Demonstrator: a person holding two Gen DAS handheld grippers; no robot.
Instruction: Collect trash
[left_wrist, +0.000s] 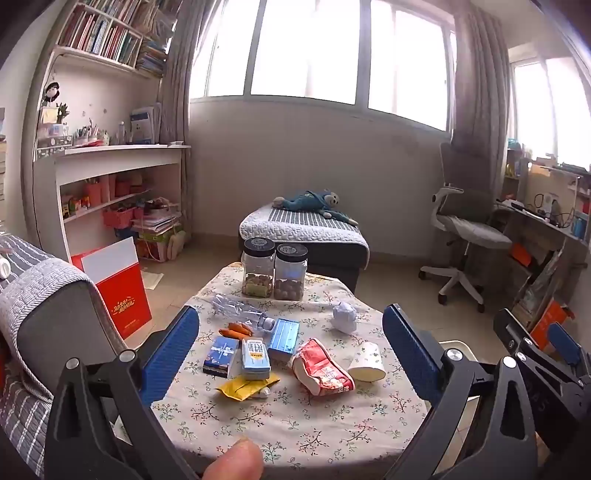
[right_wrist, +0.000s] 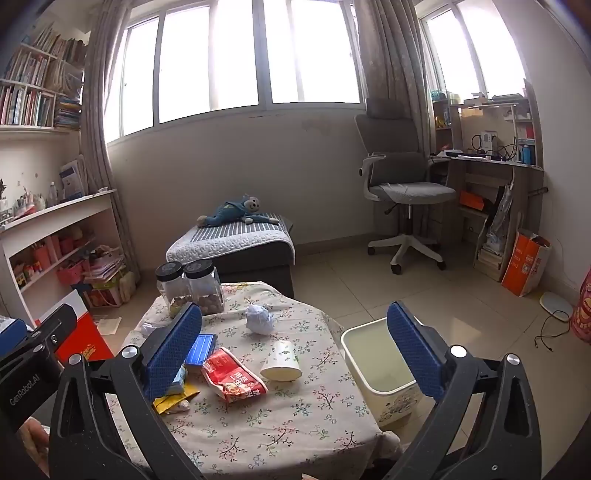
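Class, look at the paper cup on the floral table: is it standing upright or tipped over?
Tipped over. The paper cup lies on its side on the table, its round end facing the camera.

Matt floral cloth covers the worktop (left_wrist: 295, 417). At its 12 o'clock edge stand clear plastic jars (left_wrist: 274, 271); nearer lie a glossy red wrapper (left_wrist: 323, 365), crumpled white paper (left_wrist: 344, 316), and a clear crinkled plastic bottle (left_wrist: 242, 312).

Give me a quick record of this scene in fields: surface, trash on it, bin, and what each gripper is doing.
surface: table with floral cloth
trash: crumpled paper, red wrapper, paper cup, plastic bottle, yellow wrapper
keep: two jars
bin: waste bin, right of table, looks empty
left gripper: open, holding nothing
right gripper: open, holding nothing
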